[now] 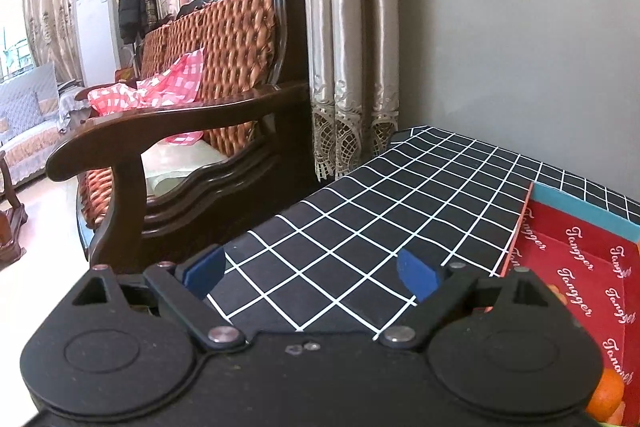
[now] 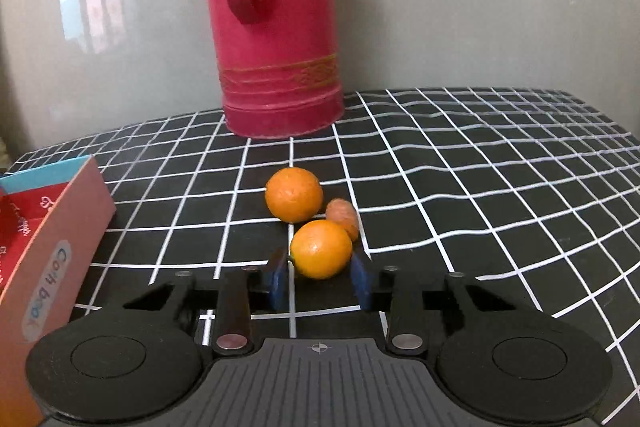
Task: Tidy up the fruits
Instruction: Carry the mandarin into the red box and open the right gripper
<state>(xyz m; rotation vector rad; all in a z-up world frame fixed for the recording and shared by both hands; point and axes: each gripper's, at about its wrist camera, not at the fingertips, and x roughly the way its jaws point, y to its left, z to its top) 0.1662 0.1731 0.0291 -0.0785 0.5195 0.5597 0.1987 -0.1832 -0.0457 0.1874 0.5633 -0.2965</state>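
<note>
In the right wrist view, my right gripper [image 2: 322, 277] has its blue pads on both sides of a near orange [image 2: 321, 249], which sits low over the black grid tablecloth [image 2: 480, 195]. A second orange [image 2: 294, 194] and a small brownish fruit [image 2: 343, 218] lie just beyond it. The red-lined cardboard box [image 2: 52, 247] stands at the left. In the left wrist view, my left gripper [image 1: 316, 275] is open and empty above the tablecloth [image 1: 360, 219]. The box [image 1: 580, 267] is to its right, with an orange [image 1: 608, 393] inside at the bottom right corner.
A tall red thermos [image 2: 280, 27] stands at the back of the table against the grey wall. Left of the table are a wooden sofa [image 1: 192, 131] with a pink checked cloth [image 1: 160, 87] and curtains [image 1: 348, 47].
</note>
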